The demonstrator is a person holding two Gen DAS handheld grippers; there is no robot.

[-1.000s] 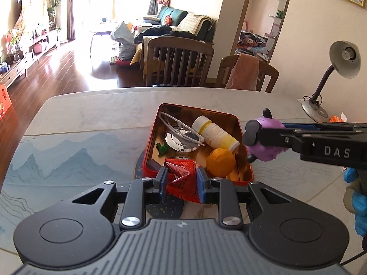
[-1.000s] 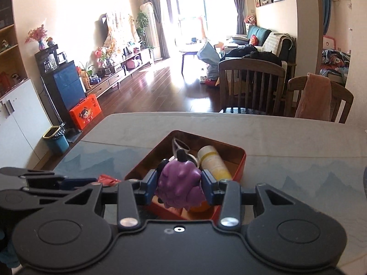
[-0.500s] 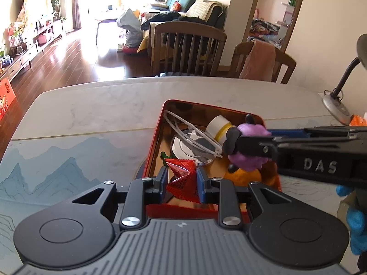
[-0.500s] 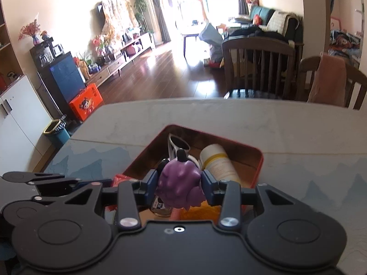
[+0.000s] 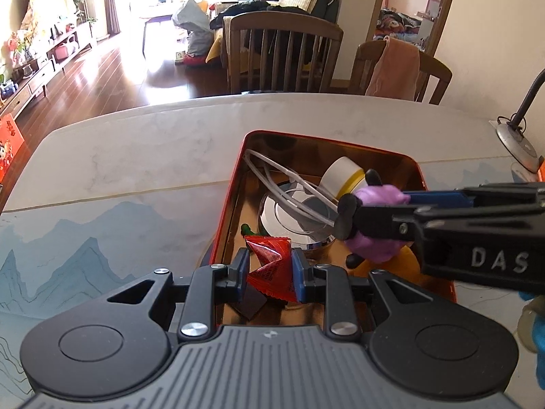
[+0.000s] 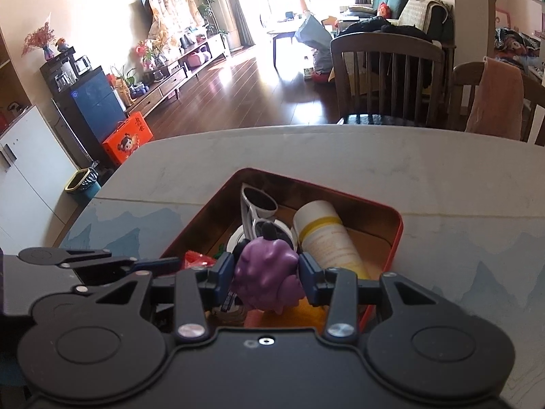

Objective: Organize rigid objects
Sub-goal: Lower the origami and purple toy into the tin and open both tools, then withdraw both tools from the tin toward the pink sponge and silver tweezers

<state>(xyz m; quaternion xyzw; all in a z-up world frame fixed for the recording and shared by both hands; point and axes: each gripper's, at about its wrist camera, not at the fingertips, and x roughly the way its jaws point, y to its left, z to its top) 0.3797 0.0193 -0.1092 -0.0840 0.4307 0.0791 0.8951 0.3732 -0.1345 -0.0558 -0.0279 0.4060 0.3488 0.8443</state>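
**Two loaded tools over the red tin**

Left wrist view. Left tool: jaws closed to the width of a red packet, which is pinched between the two blue pads. Packet sits over the near end of the red tin, clear of its floor as far as can be told. Right tool: enters from the right edge, fingers closed on a purple toy, held over the tin's right half. Tin contents: white-framed glasses along the left wall, round silver disc at centre, white bottle with yellow band at the far right, small green piece, dark flat piece at the near end, orange object under the toy. Bench: open surface to the left of and beyond the tin. Lamp base at far right. Blue-gloved hand at the right edge.

Right wrist view. Right tool: pads pressed on both sides of the purple toy, above the tin's near half. Left tool reaches in from the left; the red packet shows just beyond its tip. The bottle lies lengthwise just right of the toy; the glasses lie beyond it. Bench open to the right and far side. This view alone shows the bottle's full length; the dark piece is hidden here.
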